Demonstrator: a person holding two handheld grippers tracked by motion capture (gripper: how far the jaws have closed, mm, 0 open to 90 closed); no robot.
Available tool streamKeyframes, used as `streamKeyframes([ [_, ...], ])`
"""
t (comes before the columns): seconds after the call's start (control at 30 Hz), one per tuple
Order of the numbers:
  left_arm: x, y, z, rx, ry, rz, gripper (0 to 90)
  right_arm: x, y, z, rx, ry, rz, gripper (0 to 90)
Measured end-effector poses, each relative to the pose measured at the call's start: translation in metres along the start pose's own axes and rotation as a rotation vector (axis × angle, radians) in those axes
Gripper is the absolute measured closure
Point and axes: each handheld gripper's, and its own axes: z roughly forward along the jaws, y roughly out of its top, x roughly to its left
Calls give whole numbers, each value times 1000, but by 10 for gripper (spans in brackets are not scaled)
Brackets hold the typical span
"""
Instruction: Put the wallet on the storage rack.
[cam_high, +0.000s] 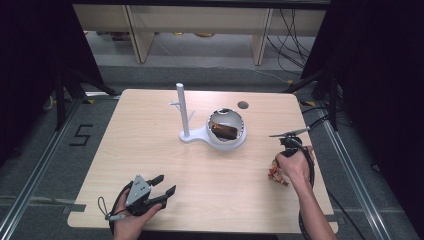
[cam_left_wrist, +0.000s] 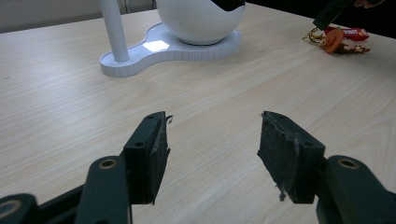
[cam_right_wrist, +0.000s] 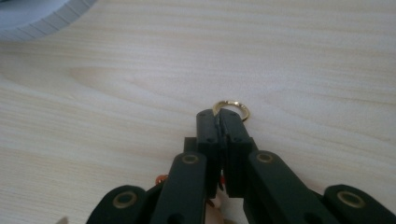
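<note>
Jaws of the left gripper (cam_left_wrist: 212, 154) are held well apart with nothing between them, only bare table (cam_left_wrist: 70, 107) showing in the gap; this gripper is rested low near the table edge and aimed ahead at the white stand (cam_left_wrist: 168, 44), which suggests it is being kept ready rather than put to work. Beyond the jaw tips, one white stand is seen, made of one upright post (cam_high: 182, 107) with small pegs and one round white bowl (cam_high: 227, 127) on a shared base; something brown lies inside the bowl, too small to name. The pegs are judged to be meant for hanging a ring. Further right, the right gripper (cam_right_wrist: 218, 116) is pointed down at the table, its jaws brought together and clamped on the gold ring (cam_right_wrist: 232, 108) of a keychain (cam_left_wrist: 340, 39); the ring pokes out just past the jaw tips, while the orange and red charm of the keychain lies behind and beneath the jaws, touching the table. The ring is probably gripped, rather than the charm, so that it stays free to be slipped over a peg. Counted: two grippers, one stand, one bowl, one keychain with one ring, one table.
</note>
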Motion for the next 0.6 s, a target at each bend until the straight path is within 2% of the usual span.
streamKeyframes([
  [0.07,0,0,0,-1,0,-1,414,1,1,-2,-12,1,5,884],
  [0.37,-1,1,0,2,-4,2,414,5,4,-21,-87,21,-36,884],
  [0.43,-2,2,1,-12,-21,-3,417,10,5,-28,-125,28,-35,884],
  [0.47,-3,3,0,-2,-18,1,417,10,5,-28,-125,28,-35,884],
  [0.5,-4,5,0,-14,-37,-7,421,11,6,-31,-168,17,-93,885],
  [0.6,-6,8,0,-12,-49,-4,431,15,6,-37,-185,25,-93,885],
])
